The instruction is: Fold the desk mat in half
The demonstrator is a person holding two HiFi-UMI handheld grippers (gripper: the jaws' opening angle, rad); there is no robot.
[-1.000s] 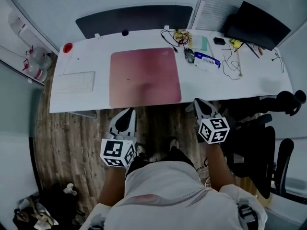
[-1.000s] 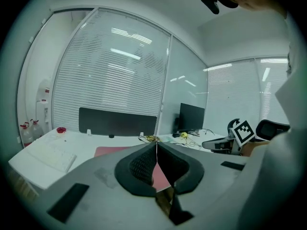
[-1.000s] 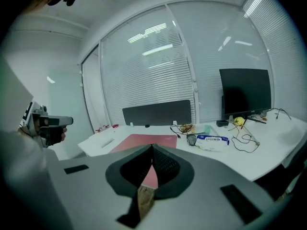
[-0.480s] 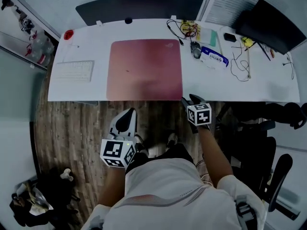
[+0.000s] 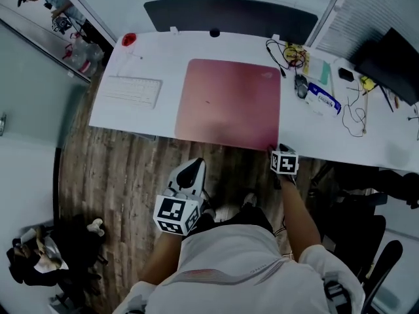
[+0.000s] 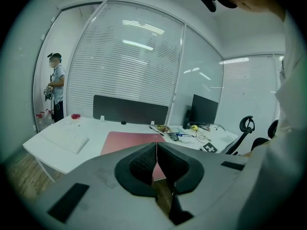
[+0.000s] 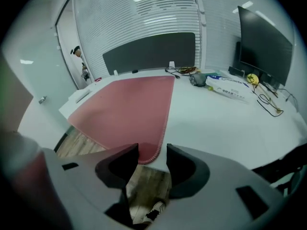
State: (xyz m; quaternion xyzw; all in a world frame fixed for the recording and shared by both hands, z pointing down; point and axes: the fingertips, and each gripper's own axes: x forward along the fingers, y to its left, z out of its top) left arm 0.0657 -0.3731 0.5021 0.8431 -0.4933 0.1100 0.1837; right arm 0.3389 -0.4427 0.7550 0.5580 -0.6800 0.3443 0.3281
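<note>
Right tongs (image 7: 152, 153), jaws just swung wide, straddle the near right corner of the pink desk mat (image 5: 229, 100) lying flat on the desk (image 5: 150, 57), left tongs (image 6: 156, 163) pressed together, empty: grasping stage, I reckon, pinch comes next.

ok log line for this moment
mat: flat, unfolded | right hand-held gripper: jaws just been opening, mat's near corner between them | left hand-held gripper: shut, empty
</note>
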